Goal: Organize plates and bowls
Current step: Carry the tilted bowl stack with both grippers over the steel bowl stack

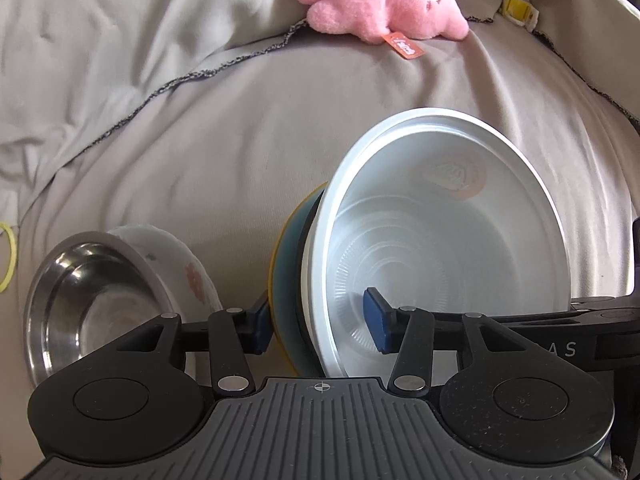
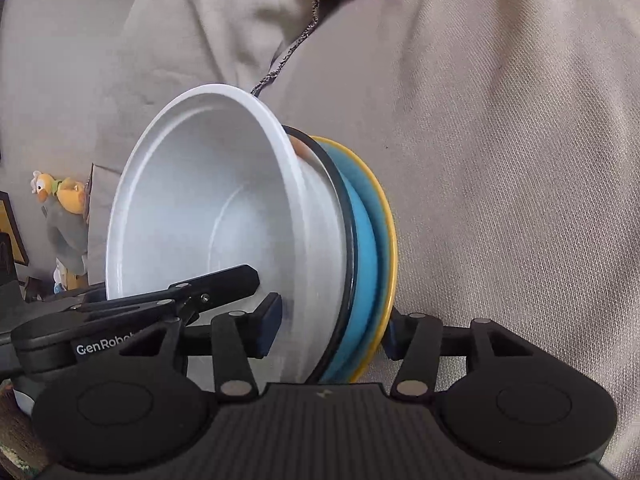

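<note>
Left wrist view: the left hand-held gripper [image 1: 322, 322] straddles the near edge of a stack held on its side: a white bowl [image 1: 440, 240] nested against a blue plate [image 1: 288, 280] with a yellow rim. One blue pad [image 1: 262, 330] sits outside the plate's back, the other [image 1: 376, 320] inside the bowl, so the gripper is clenched across the whole stack, most likely to keep the pieces from sliding apart while it is carried. The right hand-held gripper [image 1: 600, 312] reaches in from the right edge. To the left, a steel bowl [image 1: 92, 300] sits nested in a flowered bowl [image 1: 188, 276] on the grey bedsheet [image 1: 200, 140]. A pink plush toy [image 1: 384, 4] lies farther back, well apart.

Right wrist view: the right hand-held gripper [image 2: 332, 332] clamps the same stack from the opposite side, one pad [image 2: 270, 324] inside the white bowl [image 2: 224, 216], the other finger behind the yellow-rimmed plate [image 2: 368, 248]; a black-rimmed dish [image 2: 340, 200] is sandwiched between bowl and plate. The left hand-held gripper [image 2: 224, 280] pokes into the bowl from the left. Two grips probably steady a heavy, tilted stack, which hangs above the bedsheet [image 2: 500, 160].
</note>
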`<state>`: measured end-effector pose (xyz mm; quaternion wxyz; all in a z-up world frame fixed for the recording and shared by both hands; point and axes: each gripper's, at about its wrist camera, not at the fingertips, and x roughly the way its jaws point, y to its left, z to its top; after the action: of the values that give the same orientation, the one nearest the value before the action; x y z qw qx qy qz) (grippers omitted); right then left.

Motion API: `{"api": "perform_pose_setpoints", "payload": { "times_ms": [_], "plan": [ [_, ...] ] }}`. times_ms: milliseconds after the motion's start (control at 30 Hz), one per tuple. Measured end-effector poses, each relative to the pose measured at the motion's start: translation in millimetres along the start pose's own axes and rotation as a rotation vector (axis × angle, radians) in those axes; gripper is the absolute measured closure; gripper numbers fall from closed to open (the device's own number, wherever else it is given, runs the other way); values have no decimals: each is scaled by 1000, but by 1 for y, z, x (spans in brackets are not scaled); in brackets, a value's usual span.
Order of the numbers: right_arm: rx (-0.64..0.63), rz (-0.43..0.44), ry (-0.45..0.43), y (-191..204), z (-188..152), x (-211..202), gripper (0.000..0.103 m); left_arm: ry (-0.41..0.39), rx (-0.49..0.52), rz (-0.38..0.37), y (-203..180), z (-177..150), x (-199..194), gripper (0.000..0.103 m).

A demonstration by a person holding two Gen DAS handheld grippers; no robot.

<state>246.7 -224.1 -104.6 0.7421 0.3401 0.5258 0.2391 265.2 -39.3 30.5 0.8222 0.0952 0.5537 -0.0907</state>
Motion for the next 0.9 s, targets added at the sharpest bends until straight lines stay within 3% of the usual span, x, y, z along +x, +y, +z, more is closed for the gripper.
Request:
{"api": "perform_pose_setpoints", "payload": {
  "times_ms": [267, 467, 700, 900],
  "plan": [
    [-53, -11, -15, 19, -1, -9, 52, -36, -2, -13, 8, -3, -15, 53],
    [-137, -20, -34, 64, 1, -17, 51, -112, -27, -19, 31, -9, -50, 52],
    [-271, -14, 18, 143, -3, 17, 51, -190, -142, 9, 100, -42, -87, 53],
    [-364, -76, 123, 198, -16, 76, 51, -221, -314, -19, 170, -87, -78, 53]
  ]
}}
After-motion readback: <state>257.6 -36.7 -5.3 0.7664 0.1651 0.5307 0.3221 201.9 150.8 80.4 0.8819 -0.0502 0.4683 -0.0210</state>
